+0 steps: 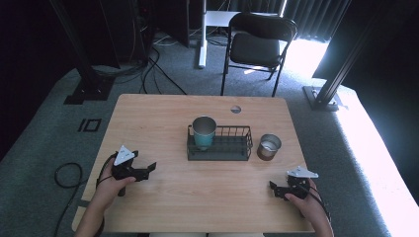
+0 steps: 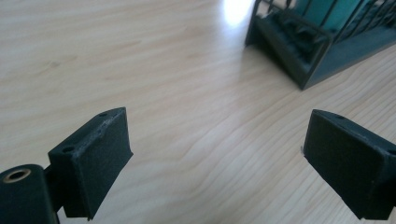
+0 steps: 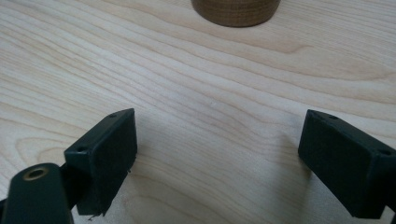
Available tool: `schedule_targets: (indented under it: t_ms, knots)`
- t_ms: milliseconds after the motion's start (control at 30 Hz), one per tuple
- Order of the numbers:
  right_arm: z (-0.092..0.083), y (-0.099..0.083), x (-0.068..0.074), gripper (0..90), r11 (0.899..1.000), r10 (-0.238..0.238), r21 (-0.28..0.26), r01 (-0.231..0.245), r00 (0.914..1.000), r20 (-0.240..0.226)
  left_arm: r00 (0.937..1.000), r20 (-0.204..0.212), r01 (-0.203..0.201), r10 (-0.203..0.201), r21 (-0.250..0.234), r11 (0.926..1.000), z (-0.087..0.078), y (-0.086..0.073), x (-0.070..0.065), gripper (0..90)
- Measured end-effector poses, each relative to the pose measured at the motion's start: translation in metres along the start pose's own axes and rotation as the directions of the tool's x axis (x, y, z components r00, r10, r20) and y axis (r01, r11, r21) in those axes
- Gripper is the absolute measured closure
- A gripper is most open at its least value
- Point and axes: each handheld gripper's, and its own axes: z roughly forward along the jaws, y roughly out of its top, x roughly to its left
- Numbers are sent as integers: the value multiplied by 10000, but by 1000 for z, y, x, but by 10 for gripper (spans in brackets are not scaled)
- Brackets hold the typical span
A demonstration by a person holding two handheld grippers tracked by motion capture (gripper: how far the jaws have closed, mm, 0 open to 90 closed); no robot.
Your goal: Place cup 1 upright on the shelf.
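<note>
Left gripper (image 1: 146, 170) and right gripper (image 1: 274, 189) both wide open, empty, low over table (image 1: 163, 113). Brown cup (image 1: 269, 146) at 12 o'clock from right gripper, just beside rack (image 1: 242, 148) holding teal cup (image 1: 203, 132). Probably pre-grasp; next, reach forward, close on brown cup.

Wooden table (image 1: 163, 197), dark wire rack (image 1: 232, 148) at centre, teal cup (image 1: 203, 132) upright in its left end. Brown cup (image 1: 269, 147) just beside rack's right end. Left gripper (image 1: 143, 170) and right gripper (image 1: 274, 190) near front corners, well apart. Black chair (image 1: 257, 42) beyond.
</note>
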Motion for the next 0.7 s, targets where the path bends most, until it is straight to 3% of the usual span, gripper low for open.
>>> schedule_targets:
  t_ms: [267,400,500,633,700]
  knots:
    - [0,0,0,113,10000,1,0,-1,10000,-1,9974,-452,572,-558,286,9980,-10,-13,7,82]
    - [0,0,0,112,10000,-4,0,4,10000,0,9918,-913,940,-896,454,9945,-15,-17,10,82]
    - [0,0,0,113,10000,-20,-5,20,10000,-2,9878,-1032,1224,-1167,513,9911,-18,-21,13,83]
    - [0,0,0,112,10000,-15,-1,15,10000,0,9841,-1315,1315,-1195,866,9875,-20,-25,13,82]
    - [0,0,0,112,10000,-13,-1,13,10000,-1,9784,-1639,1431,-1260,968,9850,-21,-27,15,82]
